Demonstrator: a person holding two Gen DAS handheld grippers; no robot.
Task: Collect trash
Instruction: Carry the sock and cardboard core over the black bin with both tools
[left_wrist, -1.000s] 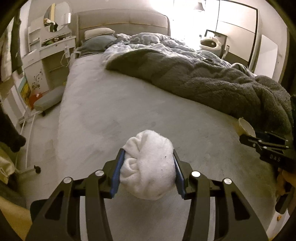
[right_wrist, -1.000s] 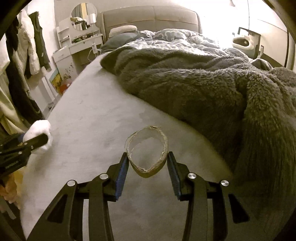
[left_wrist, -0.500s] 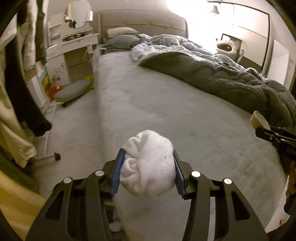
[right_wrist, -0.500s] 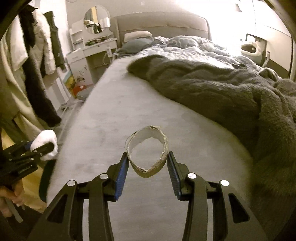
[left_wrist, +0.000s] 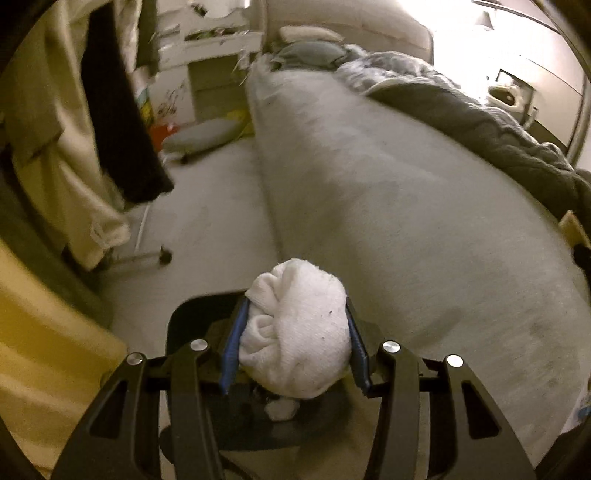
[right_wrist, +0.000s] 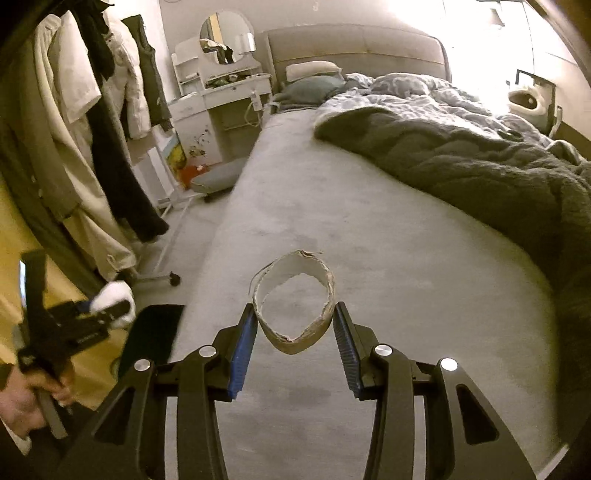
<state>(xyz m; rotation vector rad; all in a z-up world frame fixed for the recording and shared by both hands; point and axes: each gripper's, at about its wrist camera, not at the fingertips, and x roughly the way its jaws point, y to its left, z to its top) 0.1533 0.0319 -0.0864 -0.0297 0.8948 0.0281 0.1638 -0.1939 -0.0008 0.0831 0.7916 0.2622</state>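
Note:
My left gripper (left_wrist: 295, 314) is shut on a crumpled white wad (left_wrist: 295, 332), which bulges out between the blue pads. It hangs over a black bin (left_wrist: 192, 314) on the floor beside the bed; a small white scrap (left_wrist: 281, 410) lies inside. In the right wrist view the same left gripper (right_wrist: 114, 304) with the white wad (right_wrist: 110, 293) sits at the left, above the black bin (right_wrist: 155, 332), held by a hand (right_wrist: 22, 402). My right gripper (right_wrist: 294, 310) is shut on a torn cardboard ring (right_wrist: 295, 343), squeezed oval, above the bed's grey sheet (right_wrist: 369, 258).
A dark fuzzy blanket (right_wrist: 461, 166) covers the bed's right side. Clothes (right_wrist: 85, 129) hang from a wheeled rack (right_wrist: 173, 277) left of the bed. A white dressing table (right_wrist: 221, 96) and a grey floor cushion (right_wrist: 218, 177) stand further back. A yellow surface (left_wrist: 44, 350) borders the bin.
Both grippers have swung left, from over the bed to its left edge. The left one with the wad now hangs over the black bin. Both grips are unchanged.

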